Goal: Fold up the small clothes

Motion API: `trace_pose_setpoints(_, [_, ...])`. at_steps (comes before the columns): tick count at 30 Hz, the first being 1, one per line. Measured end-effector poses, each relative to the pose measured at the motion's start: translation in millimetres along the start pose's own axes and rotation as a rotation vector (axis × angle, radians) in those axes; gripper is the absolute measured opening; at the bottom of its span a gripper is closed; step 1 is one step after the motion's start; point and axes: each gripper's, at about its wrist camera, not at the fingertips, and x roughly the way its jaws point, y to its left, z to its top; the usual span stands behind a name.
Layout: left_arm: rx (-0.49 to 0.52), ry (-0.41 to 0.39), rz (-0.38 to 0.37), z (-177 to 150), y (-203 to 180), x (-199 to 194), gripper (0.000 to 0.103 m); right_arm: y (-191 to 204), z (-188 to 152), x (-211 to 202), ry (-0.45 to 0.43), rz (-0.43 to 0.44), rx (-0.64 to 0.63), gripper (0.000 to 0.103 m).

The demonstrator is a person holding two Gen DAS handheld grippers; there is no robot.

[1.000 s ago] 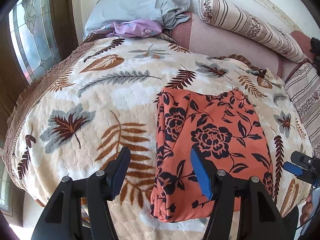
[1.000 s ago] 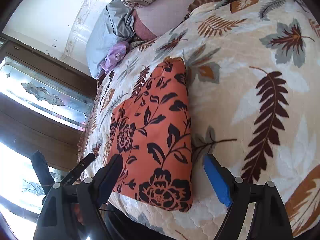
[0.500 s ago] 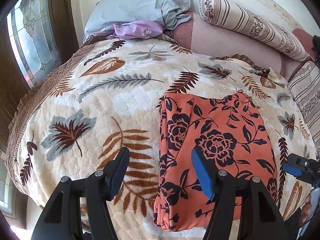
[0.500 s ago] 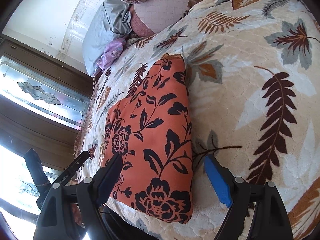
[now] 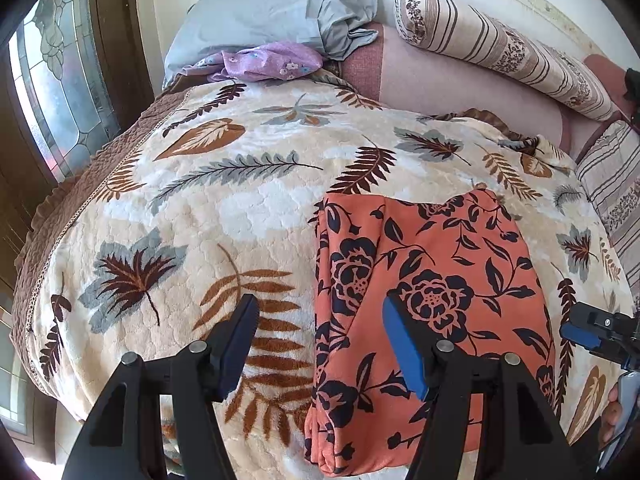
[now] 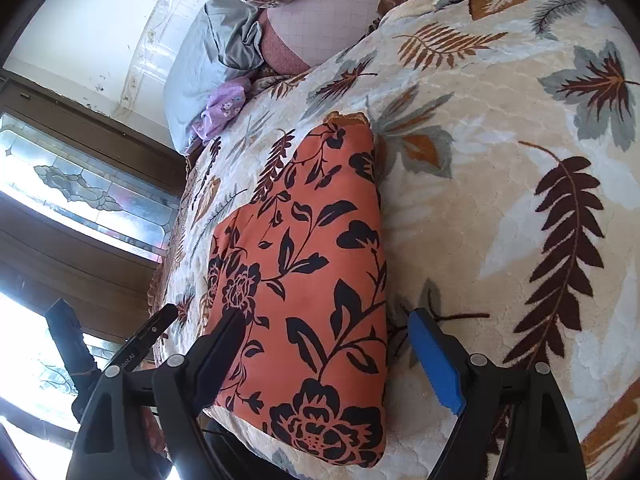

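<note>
An orange garment with black flowers lies folded into a long rectangle on the leaf-print bedspread; it also shows in the right wrist view. My left gripper is open and empty, hovering over the garment's left edge near the bed's front. My right gripper is open and empty, its jaws straddling the garment's right edge. The right gripper's tip shows in the left wrist view. The left gripper shows in the right wrist view.
A purple garment lies crumpled at the head of the bed by a grey pillow. A striped bolster and a striped cushion sit at the right. A stained-glass window is on the left.
Both grippers have drawn back slightly toward the foot of the bed and stay open. The folded garment has not moved.
</note>
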Motion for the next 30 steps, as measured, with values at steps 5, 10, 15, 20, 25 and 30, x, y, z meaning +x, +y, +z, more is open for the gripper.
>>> trace_pose_setpoints(5, [0.001, -0.004, -0.011, 3, 0, 0, 0.065, 0, 7, 1, -0.008, 0.014, 0.008, 0.086])
trace_pose_setpoints(10, [-0.019, -0.002, -0.043, 6, 3, 0, 0.065, 1, 16, 4, -0.016, 0.015, 0.007, 0.086])
trace_pose_setpoints(15, [-0.099, -0.019, -0.181, 9, 17, 4, 0.078, 5, 23, 5, -0.019, 0.02, -0.011, 0.086])
trace_pose_setpoints(20, [-0.179, 0.15, -0.297, -3, 28, 63, 0.08, 3, 32, 25, 0.006, 0.015, 0.0, 0.086])
trace_pose_setpoints(25, [-0.131, 0.181, -0.306, -23, 20, 90, 0.071, 1, 28, 84, 0.17, -0.008, -0.036, 0.086])
trace_pose_setpoints(30, [-0.101, 0.205, -0.368, -17, 11, 88, 0.036, 36, 21, 84, 0.131, -0.113, -0.252, 0.039])
